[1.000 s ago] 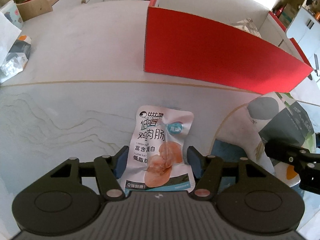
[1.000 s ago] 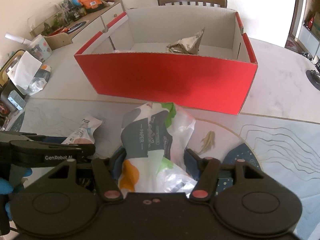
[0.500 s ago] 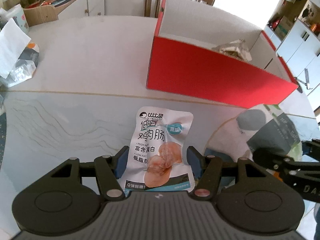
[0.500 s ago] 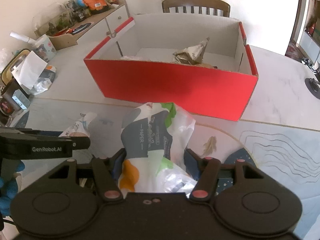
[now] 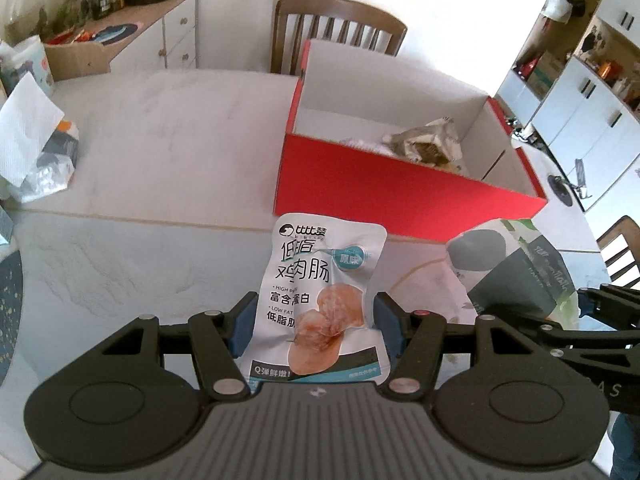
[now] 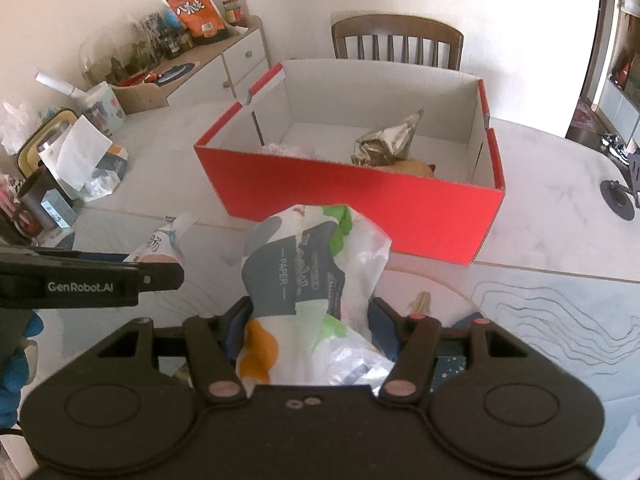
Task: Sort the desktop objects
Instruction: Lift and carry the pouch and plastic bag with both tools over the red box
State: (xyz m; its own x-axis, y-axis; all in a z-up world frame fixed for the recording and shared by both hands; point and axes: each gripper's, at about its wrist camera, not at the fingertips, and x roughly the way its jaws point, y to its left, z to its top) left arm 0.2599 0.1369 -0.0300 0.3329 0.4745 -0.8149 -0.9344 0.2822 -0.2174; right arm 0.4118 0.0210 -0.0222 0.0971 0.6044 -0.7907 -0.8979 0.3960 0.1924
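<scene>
My left gripper is shut on a white chicken-sausage pouch and holds it above the table, in front of the red cardboard box. My right gripper is shut on a soft tissue-paper pack with grey, green and orange print, also lifted, facing the red cardboard box. The box holds a crumpled silver wrapper and other items. The tissue pack shows at the right of the left wrist view, and the pouch at the left of the right wrist view.
A wooden chair stands behind the box. Paper and wrapped items lie at the table's left side. A sideboard with snacks stands at the far left. A black round fitting sits at the table's right.
Both grippers have risen with their loads; the views now look down over the box's front wall into its inside. The grips have not changed.
</scene>
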